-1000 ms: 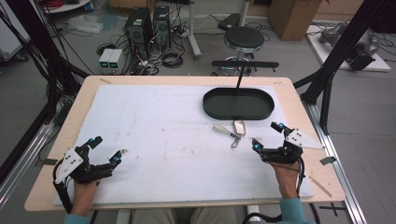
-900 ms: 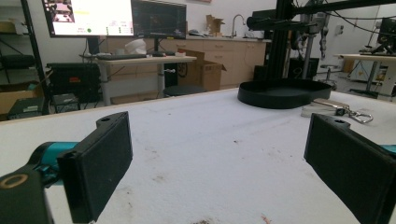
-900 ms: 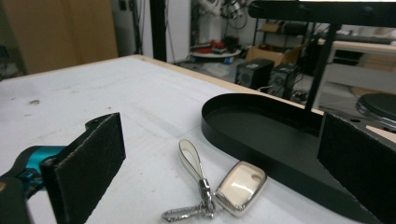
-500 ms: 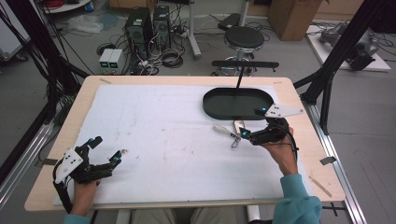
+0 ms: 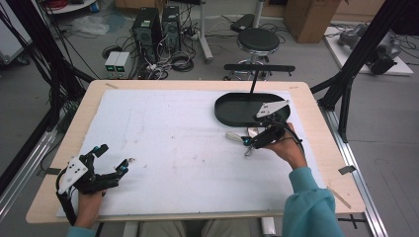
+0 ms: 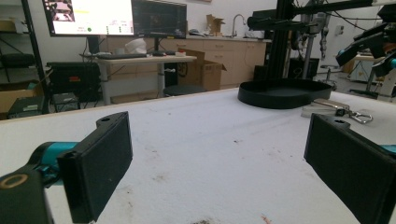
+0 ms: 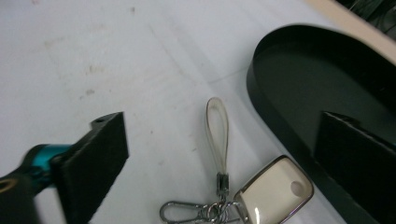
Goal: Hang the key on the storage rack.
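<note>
A person seated at a white-covered table (image 5: 163, 138) reaches the right gripper (image 5: 253, 141) out over a key fob (image 7: 273, 195) lying just beside a black oval tray (image 5: 237, 109). In the right gripper view the jaws stand wide apart with nothing between them; the fob, cream-faced with a metal rim, rests on the mat below and between them, nearer the jaw on the tray side. Its pale strap loop (image 7: 218, 128) runs away from the gripper, flat on the mat, and a metal clasp (image 7: 180, 212) lies next to the fob — all joined at a small ring.

The tray sits on the far right part of the table, close to the fob but, as far as can be told, not touching it. Its dark floor looks bare where it can be seen.

The left gripper (image 5: 111, 163) is held at the table's near left corner, well apart from the fob and tray — its jaws also wide, gripping nothing. From the left gripper view the tray (image 6: 282, 93) appears far across the mat, with the fob (image 6: 334, 106) beside it.
</note>
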Demonstrator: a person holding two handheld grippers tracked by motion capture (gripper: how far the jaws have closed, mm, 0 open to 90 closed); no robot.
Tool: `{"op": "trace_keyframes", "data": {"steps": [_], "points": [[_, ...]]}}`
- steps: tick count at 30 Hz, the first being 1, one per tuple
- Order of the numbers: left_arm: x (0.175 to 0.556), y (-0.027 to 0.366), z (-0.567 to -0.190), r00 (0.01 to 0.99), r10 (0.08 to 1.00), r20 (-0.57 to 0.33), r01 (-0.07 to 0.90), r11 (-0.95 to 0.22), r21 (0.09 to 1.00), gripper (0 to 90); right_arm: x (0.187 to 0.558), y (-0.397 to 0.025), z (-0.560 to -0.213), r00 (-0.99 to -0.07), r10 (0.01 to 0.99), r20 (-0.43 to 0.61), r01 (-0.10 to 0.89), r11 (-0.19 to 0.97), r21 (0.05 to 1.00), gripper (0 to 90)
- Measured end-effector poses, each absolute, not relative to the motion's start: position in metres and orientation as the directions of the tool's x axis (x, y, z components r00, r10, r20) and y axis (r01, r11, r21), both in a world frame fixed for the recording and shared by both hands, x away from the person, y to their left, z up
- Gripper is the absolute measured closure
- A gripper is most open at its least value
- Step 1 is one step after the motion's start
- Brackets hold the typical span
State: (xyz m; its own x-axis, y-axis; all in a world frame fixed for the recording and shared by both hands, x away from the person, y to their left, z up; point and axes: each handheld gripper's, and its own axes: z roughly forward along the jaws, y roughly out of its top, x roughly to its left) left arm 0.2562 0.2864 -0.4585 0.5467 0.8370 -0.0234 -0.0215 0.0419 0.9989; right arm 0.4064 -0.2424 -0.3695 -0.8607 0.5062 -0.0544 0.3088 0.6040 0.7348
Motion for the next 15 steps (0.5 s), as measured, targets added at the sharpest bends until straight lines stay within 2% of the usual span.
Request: {"op": "trace_keyframes", "data": {"steps": [6, 7, 8, 15], "points": [[0.256, 0.287, -0.458, 0.547, 0.837, -0.023, -0.02, 0.041, 0.999, 8.2, 0.419, -0.232, -0.378, -0.871, 0.491, -0.039, 0.344, 0.664, 0.664, 6.3], [0.256, 0.287, -0.458, 0.547, 0.837, -0.022, -0.02, 0.04, 0.999, 8.2, 0.422, -0.229, -0.378, -0.875, 0.483, -0.035, 0.349, 0.68, 0.645, 7.5], [0.256, 0.287, -0.458, 0.547, 0.837, -0.022, -0.021, 0.04, 0.999, 8.2, 0.424, -0.228, -0.378, -0.877, 0.479, -0.032, 0.353, 0.689, 0.633, 12.4], [0.256, 0.287, -0.458, 0.547, 0.837, -0.023, -0.02, 0.041, 0.999, 8.2, 0.432, -0.222, -0.381, -0.885, 0.464, -0.021, 0.369, 0.729, 0.576, 20.3]]}}
